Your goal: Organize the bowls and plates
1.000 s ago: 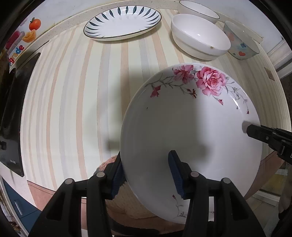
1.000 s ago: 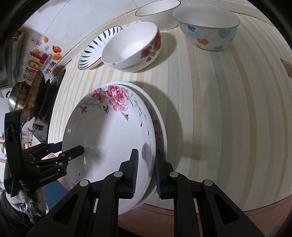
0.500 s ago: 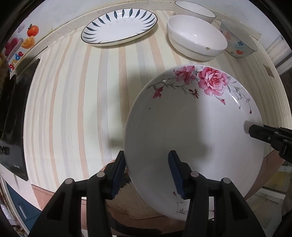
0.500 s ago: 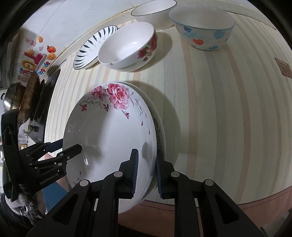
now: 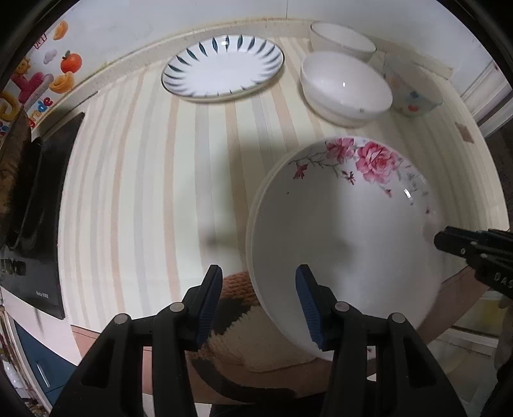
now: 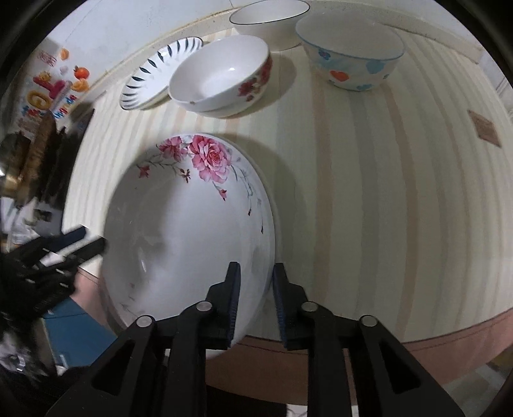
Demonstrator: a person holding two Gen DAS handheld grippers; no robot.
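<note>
A white plate with pink roses (image 5: 346, 231) (image 6: 189, 237) lies at the counter's front edge on a second white plate whose rim shows under it. My right gripper (image 6: 255, 301) is shut on the plates' right rim. My left gripper (image 5: 258, 304) is open, its jaws wide apart; the plate's left rim sits between them, untouched. A plate with dark blue petal marks (image 5: 222, 70) (image 6: 158, 72) lies at the back. A white bowl with red flowers (image 5: 346, 88) (image 6: 221, 75), a heart-patterned bowl (image 6: 349, 51) (image 5: 413, 93) and a dark-rimmed white bowl (image 6: 267, 21) (image 5: 341, 43) stand at the back.
The counter (image 5: 144, 179) has a striped beige cover. A black stove (image 5: 29, 205) with a pan is at the left. A wall with fruit stickers (image 5: 57, 77) runs behind. The counter's front edge (image 6: 449, 330) is just below the grippers.
My left gripper has opened and let go of the rose plate's rim. The plate has come down and now lies on the lower plate. Both cameras have pulled back slightly.
</note>
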